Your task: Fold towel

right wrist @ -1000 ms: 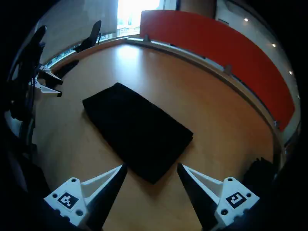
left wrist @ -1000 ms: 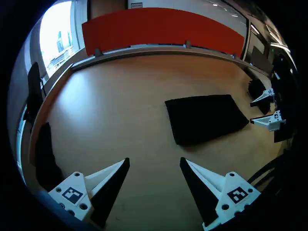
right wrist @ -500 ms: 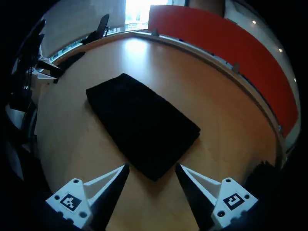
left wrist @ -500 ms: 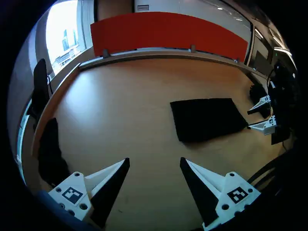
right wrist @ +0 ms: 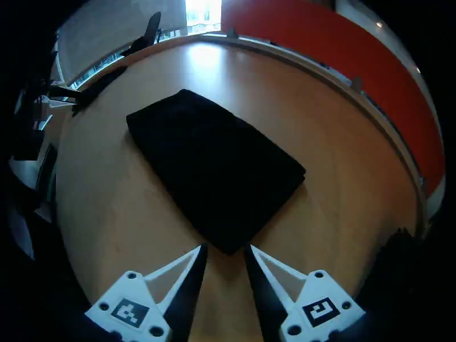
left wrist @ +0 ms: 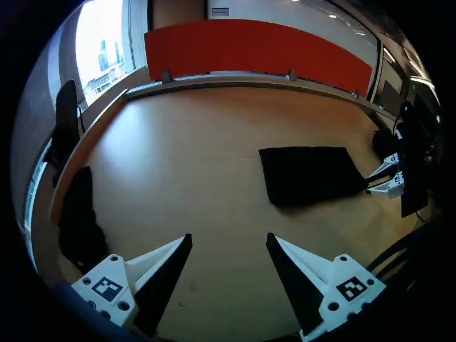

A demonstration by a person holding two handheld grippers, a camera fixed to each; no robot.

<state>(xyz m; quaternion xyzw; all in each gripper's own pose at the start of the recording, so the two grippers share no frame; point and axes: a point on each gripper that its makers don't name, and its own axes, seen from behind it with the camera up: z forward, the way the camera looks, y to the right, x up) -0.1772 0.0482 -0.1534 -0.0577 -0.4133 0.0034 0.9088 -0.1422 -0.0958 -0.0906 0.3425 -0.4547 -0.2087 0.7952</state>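
A black towel (right wrist: 214,165) lies folded into a flat rectangle on the wooden table (right wrist: 319,131). My right gripper (right wrist: 224,248) sits low at the towel's near corner. Its jaws are narrowed, with a gap still showing, and the corner tip lies right at the fingertips. In the left gripper view the towel (left wrist: 310,174) lies to the right of centre, and the right gripper (left wrist: 370,185) shows at its far right corner. My left gripper (left wrist: 228,236) is open over bare table, well short of the towel, with nothing between its fingers.
A red partition (left wrist: 256,48) runs along the table's far edge. Dark chairs (left wrist: 80,211) stand by the left edge, below a bright window (left wrist: 105,51). A dark object (left wrist: 382,139) sits near the table's right end. Bare wood (left wrist: 182,159) surrounds the towel.
My right gripper has moved down to the towel's near corner and its jaws have narrowed around it. My left gripper has drawn back from the towel, still open.
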